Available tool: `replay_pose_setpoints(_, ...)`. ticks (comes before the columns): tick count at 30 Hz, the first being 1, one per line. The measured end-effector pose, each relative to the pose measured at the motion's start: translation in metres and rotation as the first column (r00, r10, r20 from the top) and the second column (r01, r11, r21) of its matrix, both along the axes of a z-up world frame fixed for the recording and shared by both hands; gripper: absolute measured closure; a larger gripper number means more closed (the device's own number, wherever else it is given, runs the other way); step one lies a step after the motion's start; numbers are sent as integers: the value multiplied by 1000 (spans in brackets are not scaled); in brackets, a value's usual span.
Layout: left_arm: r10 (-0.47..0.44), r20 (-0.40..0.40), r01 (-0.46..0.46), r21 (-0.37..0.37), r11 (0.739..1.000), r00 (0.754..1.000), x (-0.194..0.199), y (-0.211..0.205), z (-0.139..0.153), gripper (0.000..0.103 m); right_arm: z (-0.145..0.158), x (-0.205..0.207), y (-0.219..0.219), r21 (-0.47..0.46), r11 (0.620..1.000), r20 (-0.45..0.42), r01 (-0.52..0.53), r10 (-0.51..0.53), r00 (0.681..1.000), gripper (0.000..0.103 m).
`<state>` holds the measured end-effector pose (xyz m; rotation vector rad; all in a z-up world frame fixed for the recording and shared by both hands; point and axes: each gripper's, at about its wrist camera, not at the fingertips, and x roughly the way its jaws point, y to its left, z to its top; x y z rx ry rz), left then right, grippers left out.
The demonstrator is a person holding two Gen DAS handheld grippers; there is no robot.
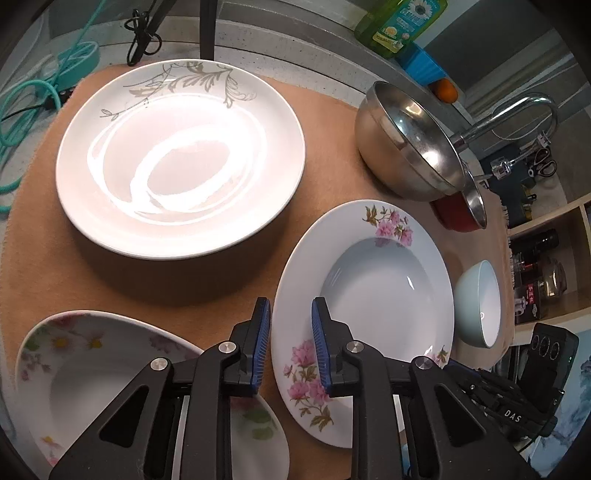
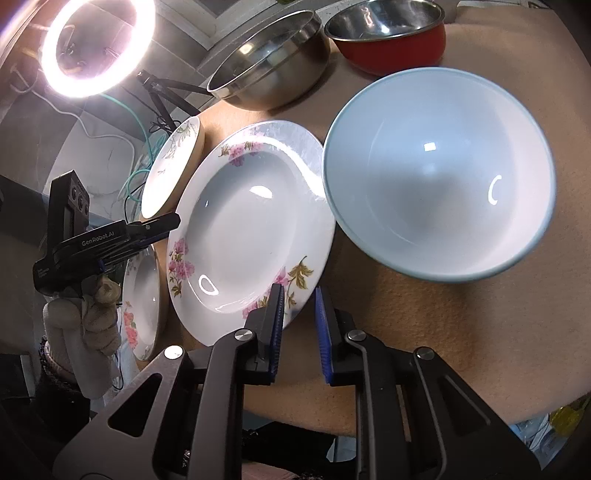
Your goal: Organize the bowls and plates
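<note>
A pink-flowered plate [image 1: 369,273] [image 2: 243,225] lies mid-mat. My left gripper [image 1: 291,317] is open and straddles its near-left rim. A large white plate with grey leaf print [image 1: 181,158] [image 2: 173,166] lies beyond it, and a daisy-print plate [image 1: 110,373] [image 2: 144,295] sits below the gripper at left. My right gripper [image 2: 299,299] is open and empty at the pink plate's near edge. A pale blue bowl [image 2: 439,188] [image 1: 480,302] stands to the right, with a steel bowl [image 1: 406,144] [image 2: 269,62] and a red bowl [image 2: 391,37] [image 1: 458,214] behind.
The brown mat [image 1: 229,277] ends near a grey wall ledge. Teal cables [image 1: 37,92] lie far left. A green soap bottle [image 1: 399,26] and a faucet [image 1: 517,118] stand at the back right. A ring light [image 2: 96,44] glares at upper left.
</note>
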<state>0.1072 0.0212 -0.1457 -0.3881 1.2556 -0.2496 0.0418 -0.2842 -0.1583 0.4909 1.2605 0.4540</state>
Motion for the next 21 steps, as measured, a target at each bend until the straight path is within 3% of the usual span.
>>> replay_pose_setpoints(9, -18, -4, 18, 14, 1000, 1000, 3, -3, -2, 83, -6, 4, -3, 29, 1000, -17, 3, -2, 1000, 88)
replay_pose_setpoints(21, -50, 10, 49, 62, 997, 999, -5, -12, 1, 83, -1, 3, 0, -14, 1000, -1, -26, 25, 1000, 88)
